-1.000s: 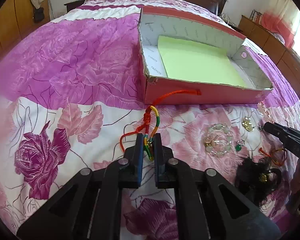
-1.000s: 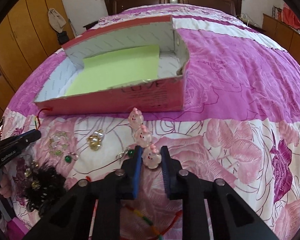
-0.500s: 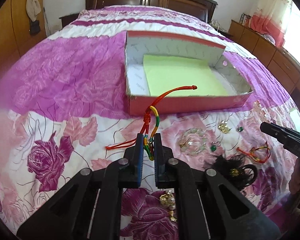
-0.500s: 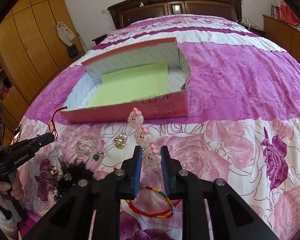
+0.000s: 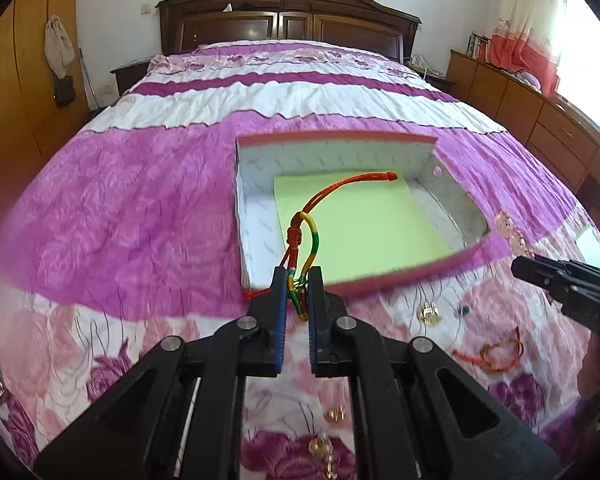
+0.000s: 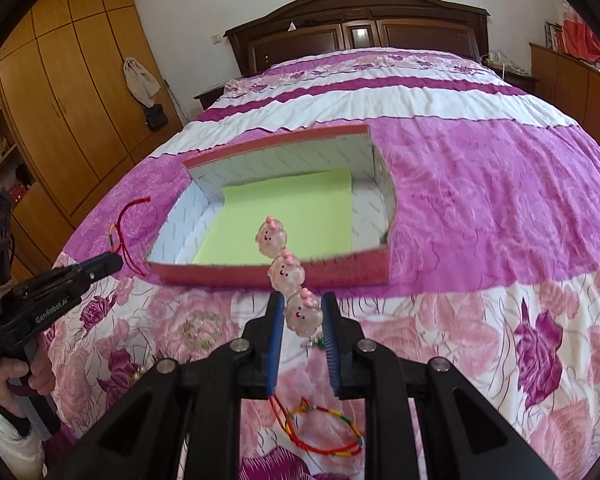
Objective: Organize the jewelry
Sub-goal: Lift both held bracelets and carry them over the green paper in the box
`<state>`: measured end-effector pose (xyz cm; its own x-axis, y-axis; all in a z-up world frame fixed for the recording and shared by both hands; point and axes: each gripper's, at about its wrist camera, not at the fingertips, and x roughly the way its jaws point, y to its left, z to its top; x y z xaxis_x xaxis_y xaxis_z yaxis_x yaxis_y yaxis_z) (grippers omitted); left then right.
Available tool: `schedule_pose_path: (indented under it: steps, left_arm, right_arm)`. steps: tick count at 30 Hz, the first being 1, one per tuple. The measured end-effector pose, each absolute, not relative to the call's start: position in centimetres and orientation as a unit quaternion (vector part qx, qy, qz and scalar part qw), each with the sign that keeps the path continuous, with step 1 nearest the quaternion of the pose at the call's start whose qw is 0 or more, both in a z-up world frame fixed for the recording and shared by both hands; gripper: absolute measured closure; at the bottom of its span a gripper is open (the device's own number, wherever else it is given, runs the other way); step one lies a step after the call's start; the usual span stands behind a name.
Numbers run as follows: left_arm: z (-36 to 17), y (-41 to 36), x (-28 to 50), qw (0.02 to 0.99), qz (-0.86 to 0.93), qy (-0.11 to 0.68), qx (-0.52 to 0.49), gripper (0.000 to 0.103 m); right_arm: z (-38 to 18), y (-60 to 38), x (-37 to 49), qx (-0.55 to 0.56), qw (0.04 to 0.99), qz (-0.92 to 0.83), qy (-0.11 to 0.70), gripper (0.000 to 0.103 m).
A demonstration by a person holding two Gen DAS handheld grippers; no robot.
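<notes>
My left gripper (image 5: 297, 294) hides the cord bracelet's (image 5: 310, 236) lower end. Box front wall (image 5: 388, 280) blurred. Gold trinkets (image 5: 326, 446) at bottom edge half hidden, too small to identify.

The bedspread (image 5: 140, 208) was wrinkled, matt cloth. On it, the box (image 5: 256, 216) looked like matt cardboard with a smooth green paper (image 5: 364, 224) floor. The cord (image 5: 312, 236) was woven thread; the beads (image 6: 286, 272) were glossy and translucent. Beyond the box, the headboard (image 6: 356, 36) was polished dark wood.
</notes>
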<state>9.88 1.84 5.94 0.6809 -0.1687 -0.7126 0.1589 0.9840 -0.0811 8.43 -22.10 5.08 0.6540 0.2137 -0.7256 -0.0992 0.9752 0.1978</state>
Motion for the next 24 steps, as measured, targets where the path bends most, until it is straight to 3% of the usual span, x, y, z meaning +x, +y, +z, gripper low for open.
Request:
schedule_pose_path:
  steps: [24]
  left_arm:
    - [2.9, -1.1, 21.2, 0.894, -0.076, 0.442, 0.015, 0.102]
  right_arm:
    - [2.9, -22.4, 21.7, 0.085, 0.88, 0.056, 0.464, 0.082]
